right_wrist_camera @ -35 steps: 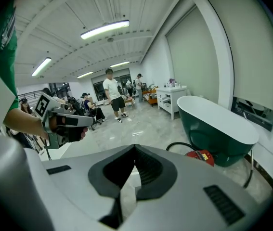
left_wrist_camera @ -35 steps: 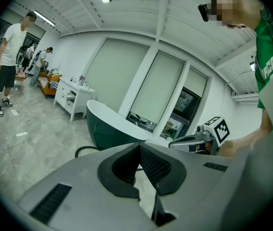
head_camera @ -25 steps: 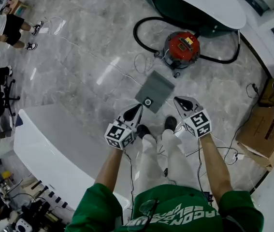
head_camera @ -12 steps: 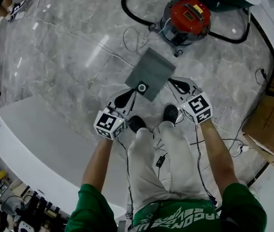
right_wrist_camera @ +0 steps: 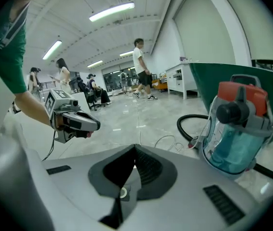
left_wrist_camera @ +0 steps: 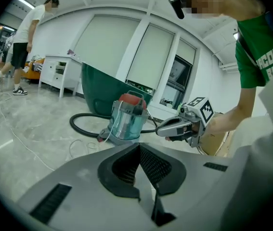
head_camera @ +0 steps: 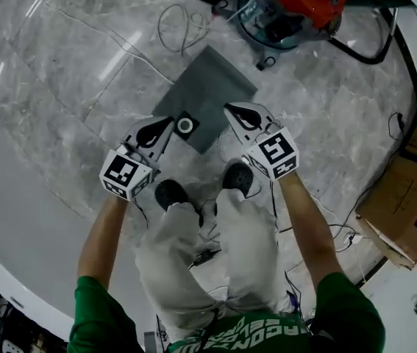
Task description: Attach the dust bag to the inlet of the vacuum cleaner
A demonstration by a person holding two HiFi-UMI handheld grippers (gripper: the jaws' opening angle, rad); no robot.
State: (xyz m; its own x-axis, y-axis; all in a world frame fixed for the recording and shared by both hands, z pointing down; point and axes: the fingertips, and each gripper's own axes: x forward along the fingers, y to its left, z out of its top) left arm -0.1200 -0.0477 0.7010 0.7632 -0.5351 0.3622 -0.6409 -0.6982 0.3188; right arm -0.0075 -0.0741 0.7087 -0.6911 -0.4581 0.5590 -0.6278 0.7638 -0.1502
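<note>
Closer than before: left hand-held gripper point(head_camera: 168, 122) and right hand-held gripper point(head_camera: 229, 109) now flank dust bag point(head_camera: 209, 93) — both closed, empty. Bag flat on floor point(head_camera: 68, 65), long axis toward vacuum cleaner point(head_camera: 296, 9); collar ring point(head_camera: 185, 126) at near end — left nearer.

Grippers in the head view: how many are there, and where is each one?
2. The left gripper is at the lower left edge of the grey dust bag, beside its white ring. The right gripper is at the bag's lower right edge. None seems hidden.
</note>
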